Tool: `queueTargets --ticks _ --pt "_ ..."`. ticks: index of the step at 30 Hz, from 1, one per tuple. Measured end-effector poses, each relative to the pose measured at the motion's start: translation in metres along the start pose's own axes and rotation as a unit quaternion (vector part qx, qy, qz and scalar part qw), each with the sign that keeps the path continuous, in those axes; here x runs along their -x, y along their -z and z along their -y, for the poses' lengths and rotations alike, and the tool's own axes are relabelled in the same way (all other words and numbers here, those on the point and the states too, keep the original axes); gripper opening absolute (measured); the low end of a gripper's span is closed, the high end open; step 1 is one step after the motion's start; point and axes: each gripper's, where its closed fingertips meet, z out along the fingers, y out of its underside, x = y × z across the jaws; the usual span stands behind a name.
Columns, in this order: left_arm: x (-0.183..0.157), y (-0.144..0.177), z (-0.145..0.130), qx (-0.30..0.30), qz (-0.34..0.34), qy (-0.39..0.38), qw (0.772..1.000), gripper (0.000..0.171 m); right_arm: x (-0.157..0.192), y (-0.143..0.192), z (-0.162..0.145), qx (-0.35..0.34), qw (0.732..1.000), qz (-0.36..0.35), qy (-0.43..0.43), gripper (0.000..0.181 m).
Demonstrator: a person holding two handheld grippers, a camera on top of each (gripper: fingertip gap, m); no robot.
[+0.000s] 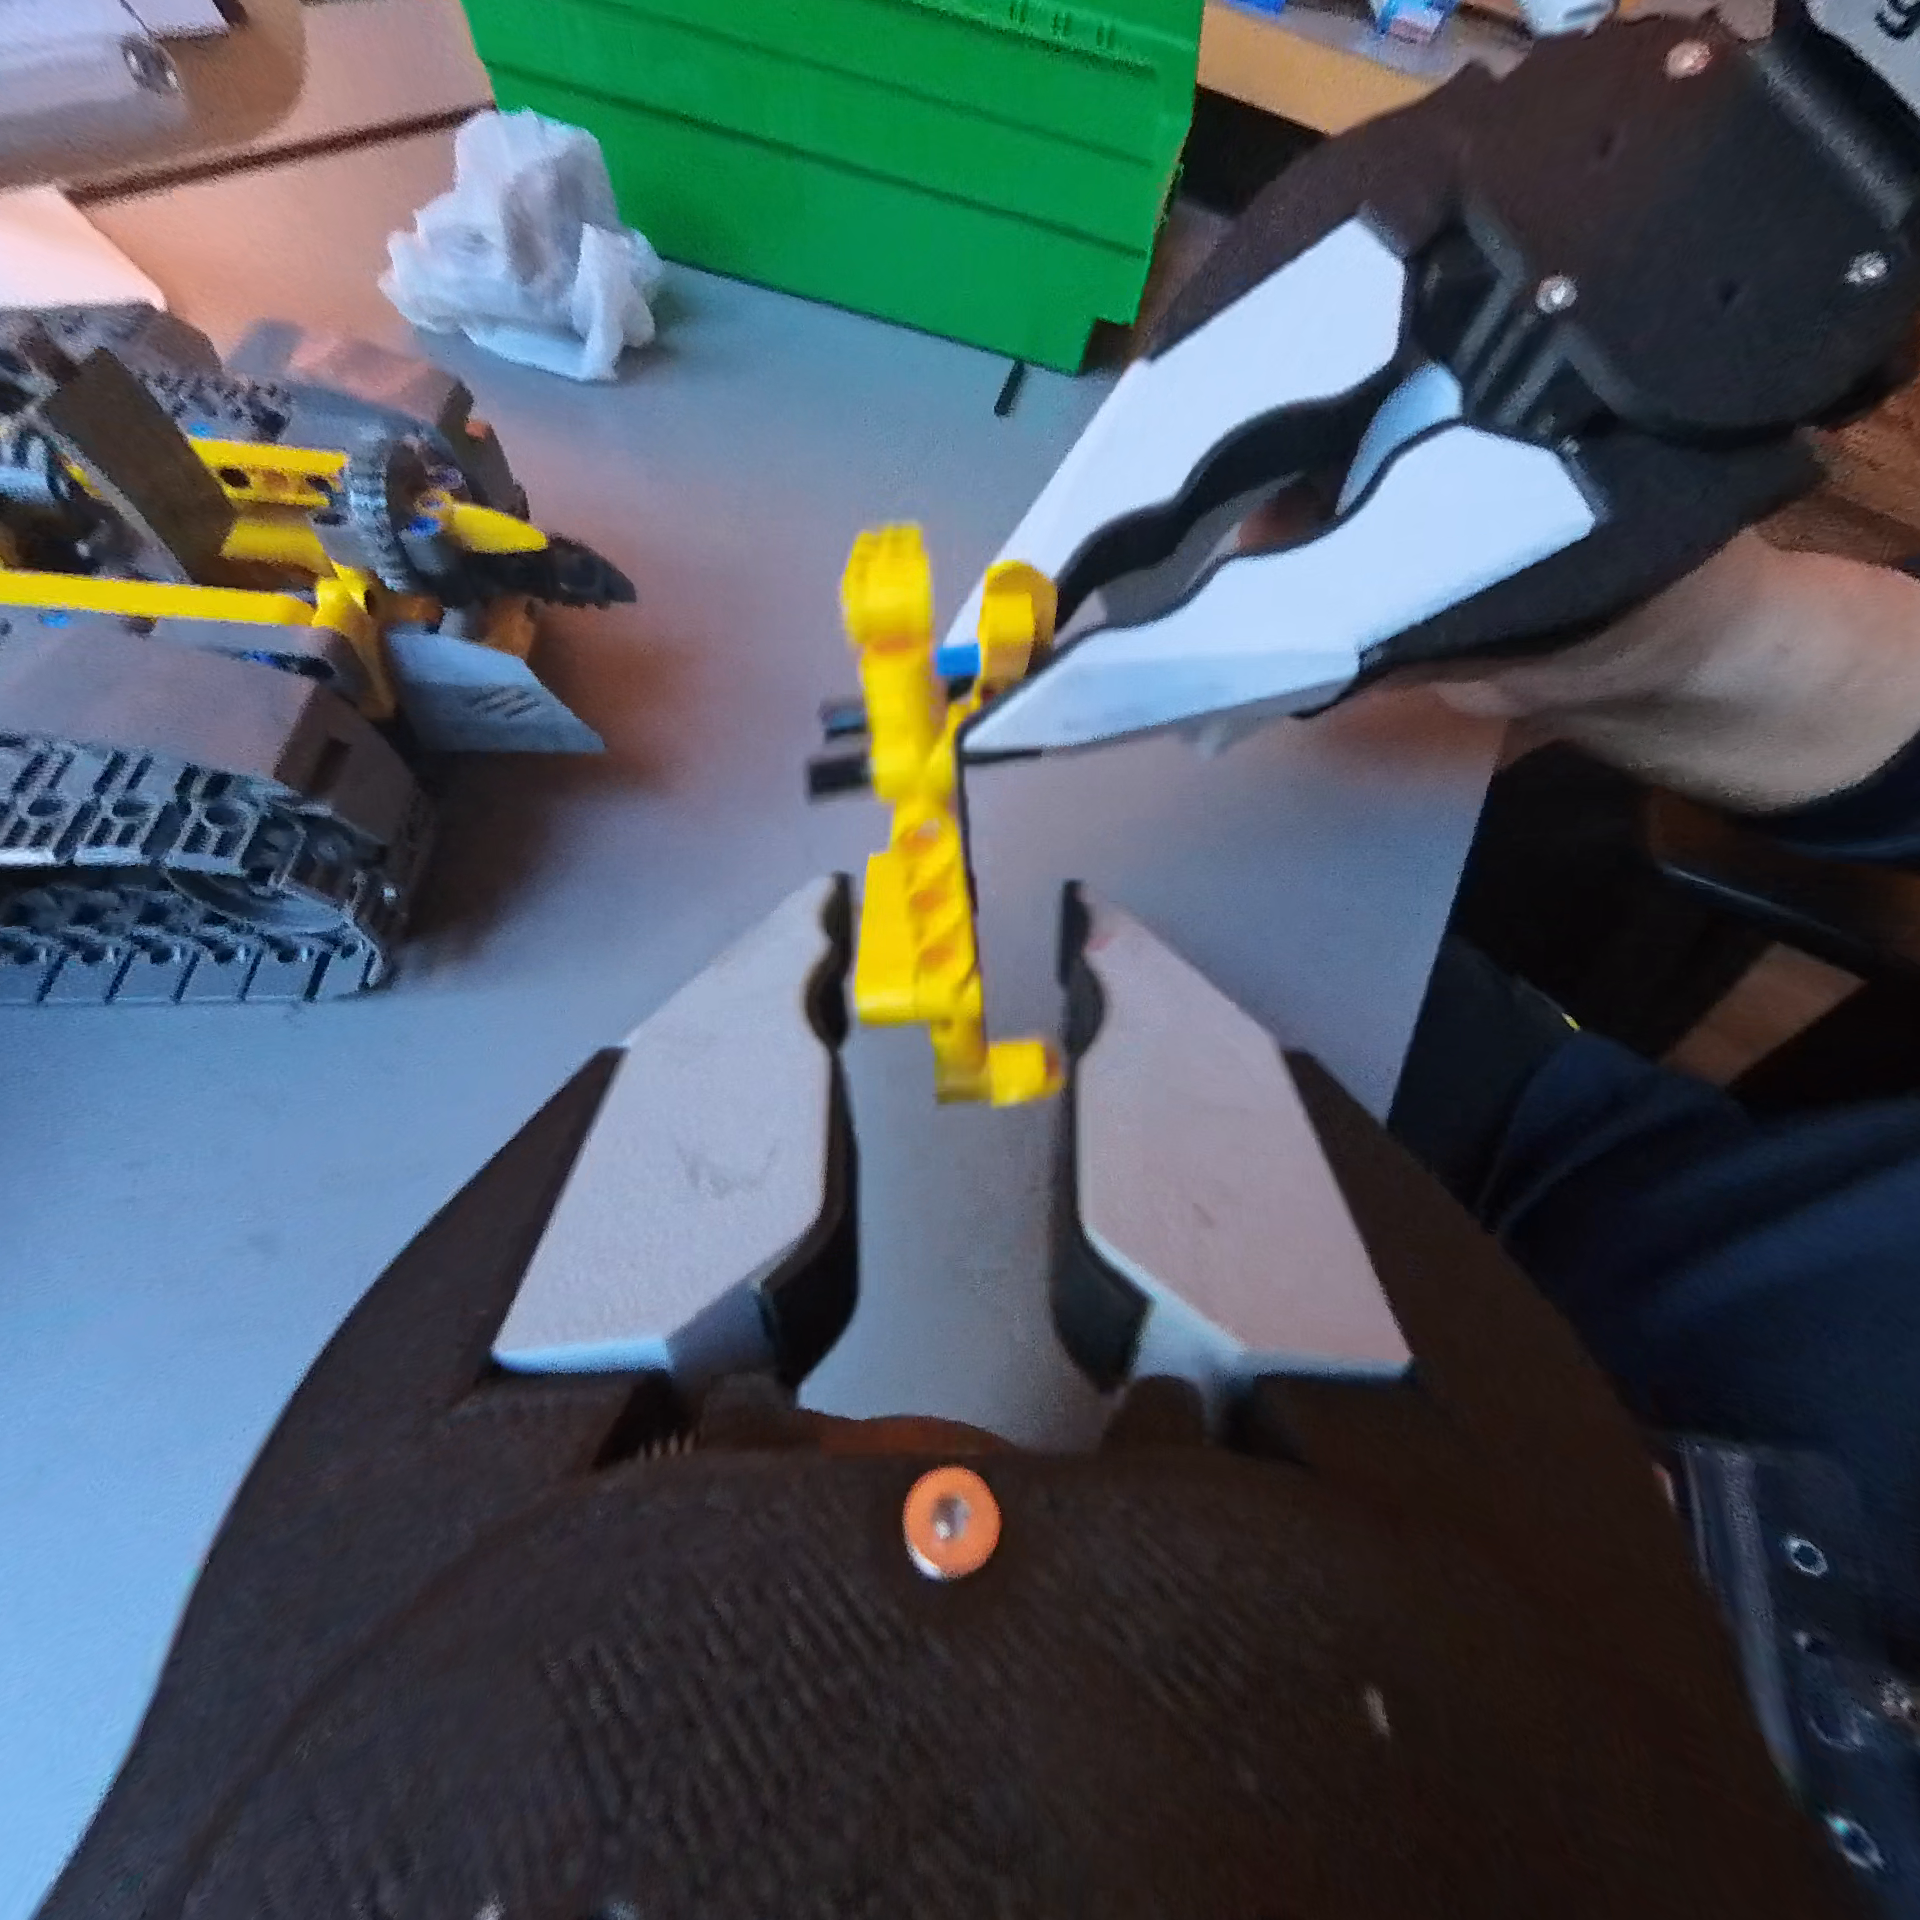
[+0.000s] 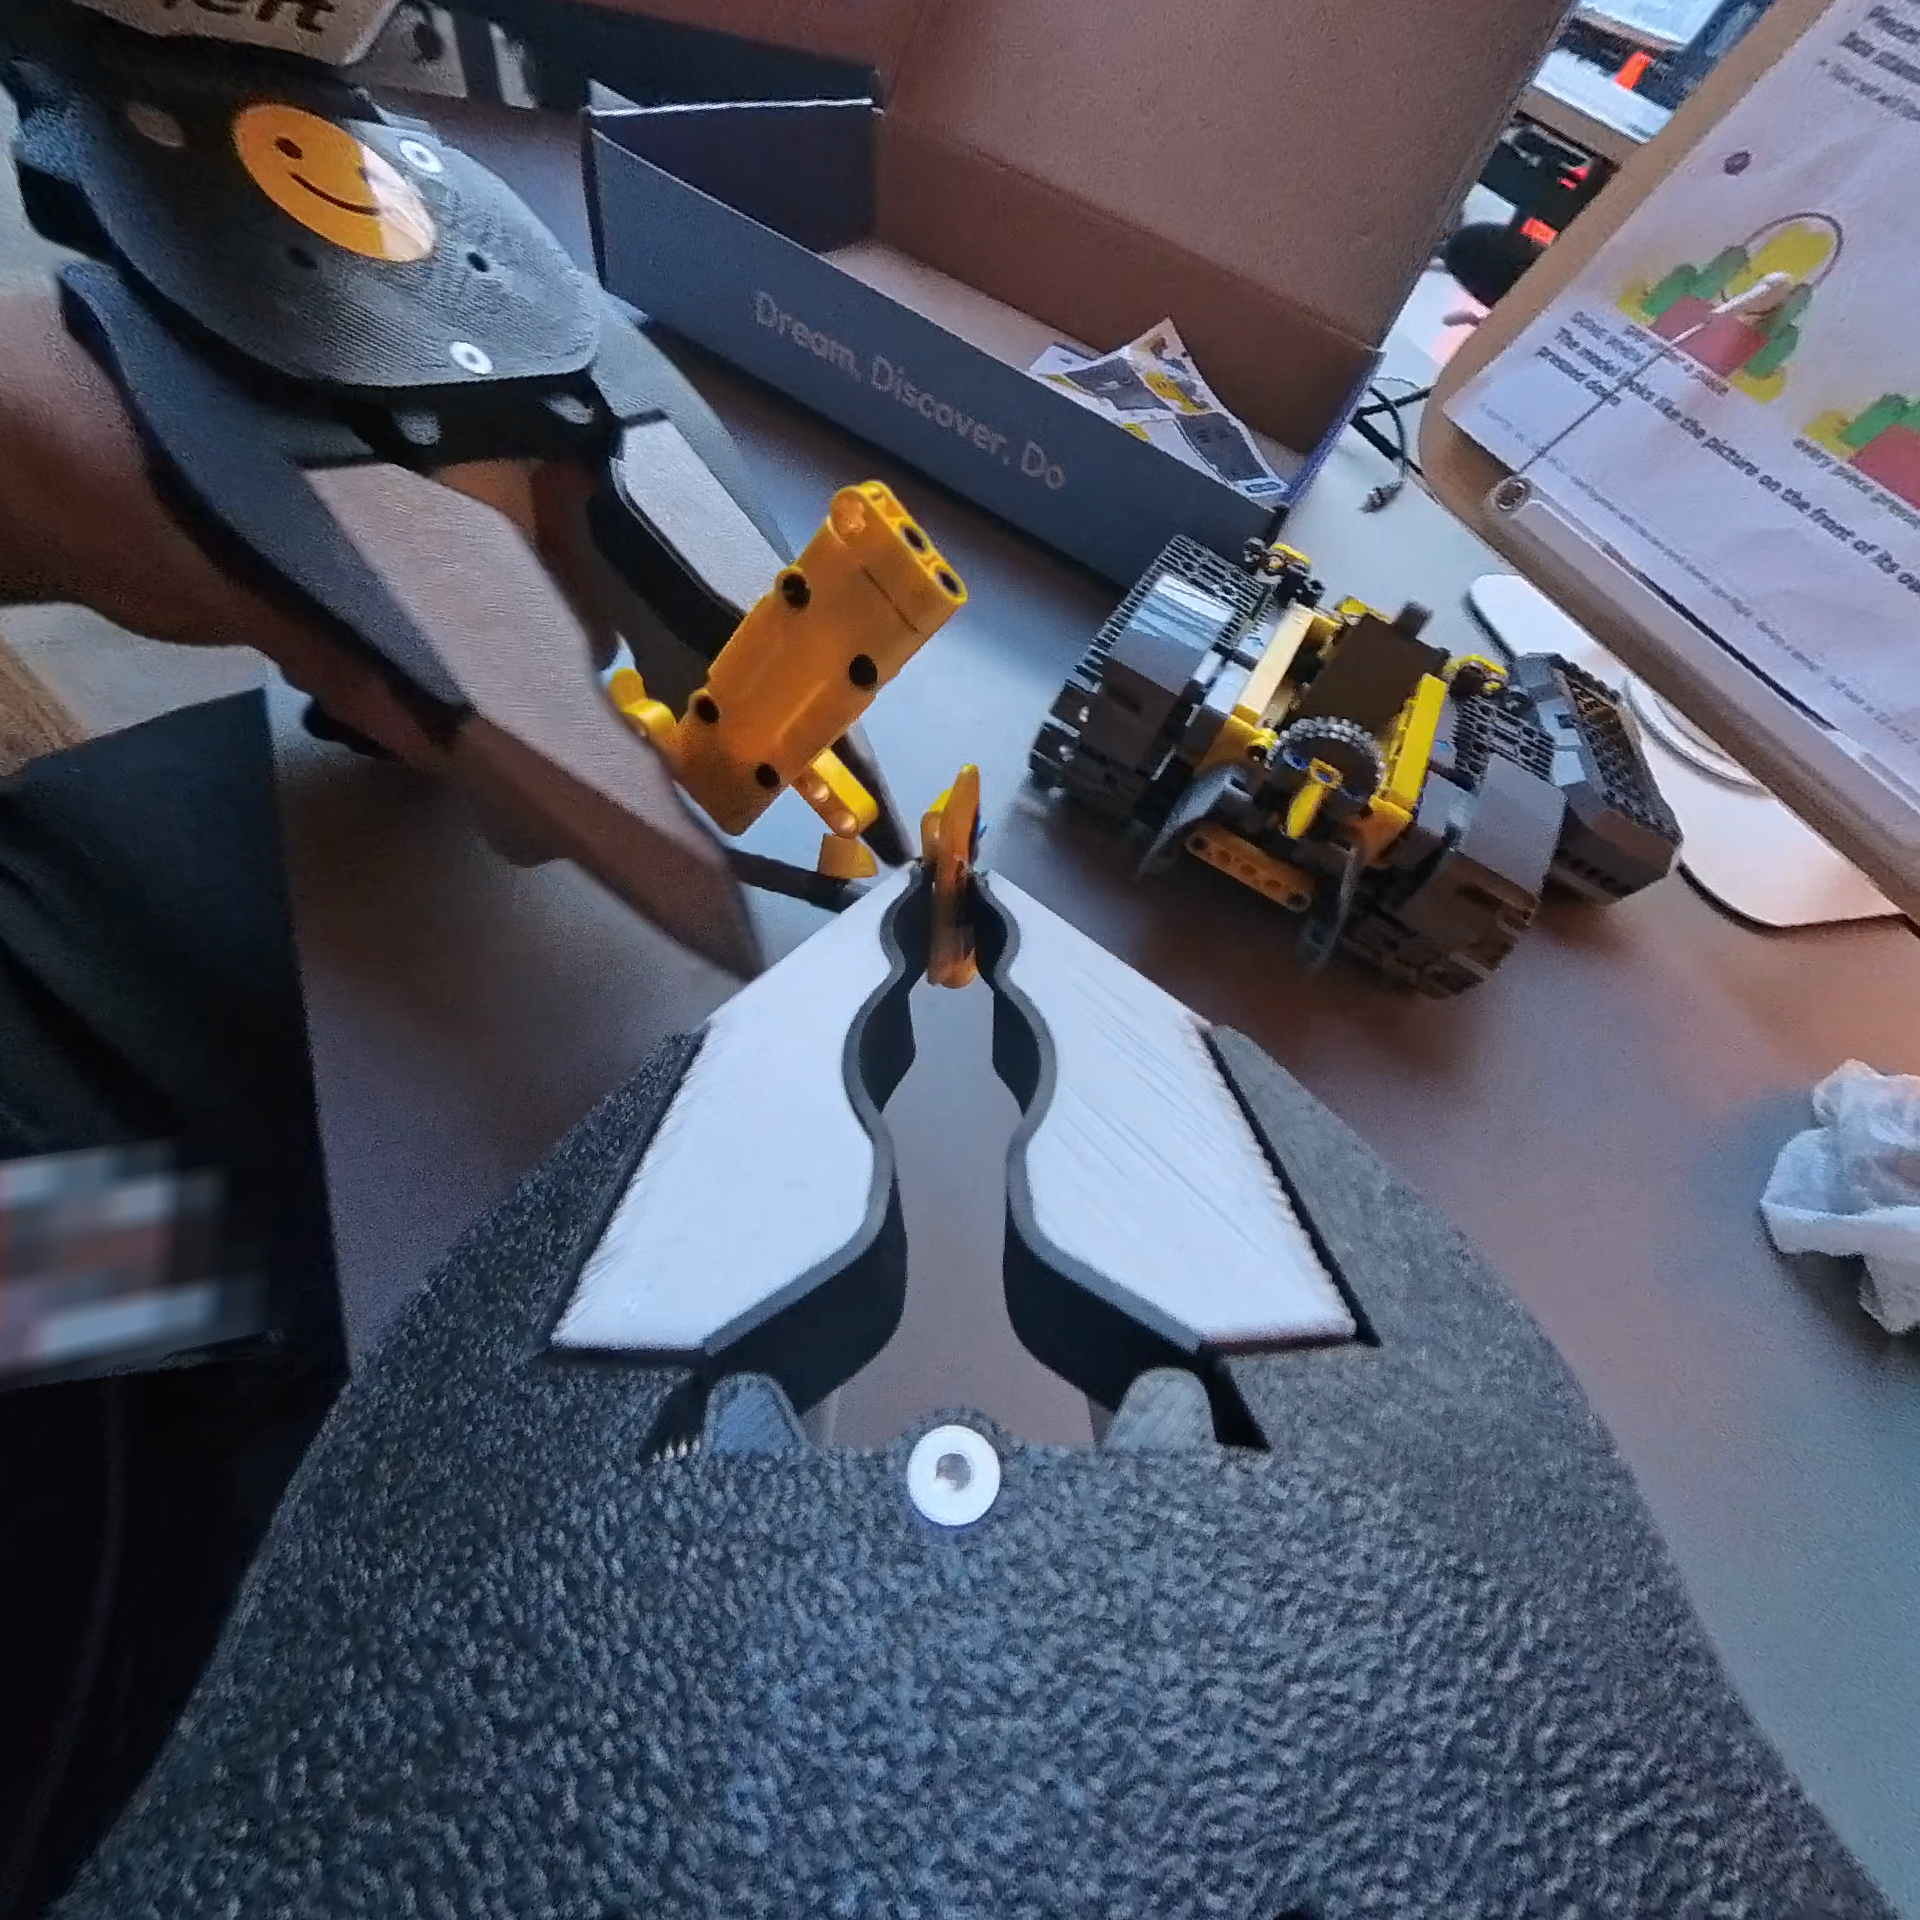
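My left gripper [image 1: 951,904] is shut on a yellow brick-built assembly [image 1: 920,831] and holds it upright above the grey table [image 1: 260,1299]. In the right wrist view the left gripper [image 2: 826,909] comes in from the upper left with the yellow assembly [image 2: 810,665] between its fingers. My right gripper [image 2: 945,873] is shut on a small flat yellow piece [image 2: 951,935]. It shows in the left wrist view [image 1: 982,665] coming from the right, and presses that small piece [image 1: 1013,613], with a blue pin [image 1: 956,658], against the assembly's upper part. Whether the two are joined I cannot tell.
A grey and yellow tracked vehicle model [image 1: 208,727] [image 2: 1351,790] stands on the table. A crumpled white bag [image 1: 530,249] [image 2: 1849,1195] and a green crate [image 1: 883,156] lie beyond. An open cardboard box [image 2: 1039,260] and a printed sheet on a board [image 2: 1714,364] stand behind. A person's arm [image 1: 1662,675] is at the right.
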Motion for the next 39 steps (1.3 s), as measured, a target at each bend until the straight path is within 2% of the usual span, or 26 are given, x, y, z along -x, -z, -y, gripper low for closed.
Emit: queueTargets --ticks 5,8,10,11,12,13,14,15,16,17,19,20,22,24,25,27,30,33,35,37,39 --pt "-0.001 -0.002 0.007 -0.025 0.004 -0.012 1.000 0.029 0.003 0.003 0.002 -0.015 0.999 0.023 -0.039 0.005" --pt "0.004 -0.006 0.000 -0.002 0.032 -0.053 0.998 0.025 0.001 0.002 -0.005 -0.004 0.999 0.025 -0.035 0.006" --pt "0.003 -0.008 -0.001 0.006 0.063 -0.083 0.995 0.023 -0.011 0.001 -0.010 0.014 0.999 -0.027 0.010 0.004" --pt "0.004 -0.007 0.004 -0.008 0.083 -0.095 0.992 0.019 -0.019 0.000 -0.011 0.022 0.998 -0.056 0.020 0.002" --pt "0.001 -0.004 0.013 -0.032 0.081 -0.101 0.991 0.014 -0.025 -0.002 -0.013 0.024 0.997 -0.077 0.019 0.002" --pt "0.001 -0.003 0.013 -0.025 0.082 -0.097 0.992 0.015 -0.030 -0.003 -0.013 0.019 0.996 -0.090 0.007 0.002" --pt "0.002 -0.003 0.010 -0.010 0.090 -0.114 0.989 0.014 -0.044 -0.002 -0.015 0.026 0.991 -0.131 0.003 0.002" --pt "0.003 -0.003 0.003 0.006 0.095 -0.122 0.988 0.014 -0.072 0.007 -0.023 0.046 0.978 -0.203 0.025 0.002" --pt "0.001 -0.002 -0.003 0.008 0.094 -0.121 0.988 0.014 -0.095 0.018 -0.029 0.054 0.969 -0.240 0.019 0.002" --pt "0.000 -0.001 -0.008 0.013 0.096 -0.124 0.988 0.014 -0.107 0.027 -0.031 0.041 0.973 -0.227 -0.025 0.002" --pt "0.003 0.007 -0.003 0.002 0.118 -0.160 0.980 0.014 -0.111 0.039 -0.019 -0.011 0.982 -0.159 -0.099 0.002" --pt "0.009 0.008 -0.003 0.012 0.133 -0.177 0.975 0.014 -0.111 0.043 -0.013 -0.027 0.983 -0.142 -0.116 0.002" --pt "0.029 0.007 -0.011 0.069 0.177 -0.218 0.957 0.015 -0.104 0.044 -0.004 -0.049 0.983 -0.117 -0.133 0.003" --pt "0.054 0.009 -0.012 0.110 0.249 -0.299 0.914 0.016 -0.096 0.040 -0.003 -0.050 0.984 -0.100 -0.139 0.003" --pt "0.063 0.008 -0.020 0.151 0.264 -0.323 0.896 0.019 -0.092 0.038 -0.004 -0.051 0.985 -0.097 -0.137 0.003" --pt "0.072 0.005 -0.033 0.193 0.279 -0.326 0.882 0.033 -0.083 0.035 -0.003 -0.058 0.986 -0.077 -0.133 0.003" --pt "0.063 0.000 -0.032 0.177 0.264 -0.325 0.891 0.032 -0.073 0.032 -0.005 -0.060 0.989 -0.062 -0.124 0.004" --pt "0.049 0.001 -0.026 0.157 0.229 -0.309 0.910 0.065 -0.068 0.032 -0.006 -0.069 0.986 -0.041 -0.145 0.004" --pt "0.035 0.003 -0.027 0.158 0.174 -0.275 0.932 0.092 -0.065 0.034 -0.002 -0.085 0.981 -0.016 -0.175 0.004" --pt "0.022 0.007 -0.023 0.140 0.125 -0.232 0.954 0.101 -0.065 0.037 0.002 -0.097 0.974 0.006 -0.206 0.004" --pt "0.019 0.013 -0.013 0.109 0.100 -0.192 0.970 0.101 -0.064 0.041 0.009 -0.116 0.964 0.030 -0.238 0.004"
